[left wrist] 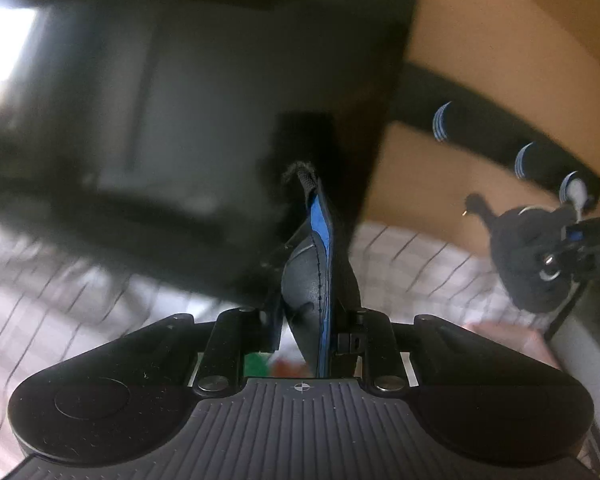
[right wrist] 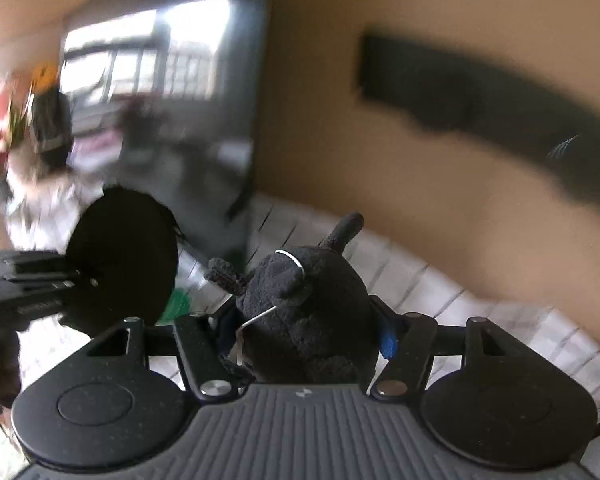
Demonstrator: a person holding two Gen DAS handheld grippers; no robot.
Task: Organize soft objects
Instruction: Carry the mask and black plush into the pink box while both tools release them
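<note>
Checked white cloth [right wrist: 480, 312] covers the surface under both grippers, running back to a tan wall [right wrist: 380, 140].

Nearest in the right wrist view, the right gripper [right wrist: 306, 320] is pressed against a black plush toy [right wrist: 308, 312], which fills the gap between the fingers; its stubby limbs stick up and a thin white loop, perhaps a tag string, crosses its top. It looks lifted clear of the cloth, though blur makes this uncertain.

In the left wrist view, the left gripper [left wrist: 316, 280] pinches a flat, round black soft object [left wrist: 320, 248] with blue trim, seen edge-on; from the right wrist view it reads as a black disc [right wrist: 120, 256]. Something green [right wrist: 176, 304] lies on the cloth beneath it, too blurred to name.

Farther back stands a large dark glossy panel [left wrist: 220, 120], probably a screen, reflecting a window. Beyond it, a black bar [left wrist: 500, 140] with pale blue marks is fixed to the wall.

Both soft objects appear to be in mid-carry, so the step in hand is likely transport to a sorting place. No bin or target shows, so the next move calls for finding it, lowering each item onto it without snagging, then opening the fingers.
</note>
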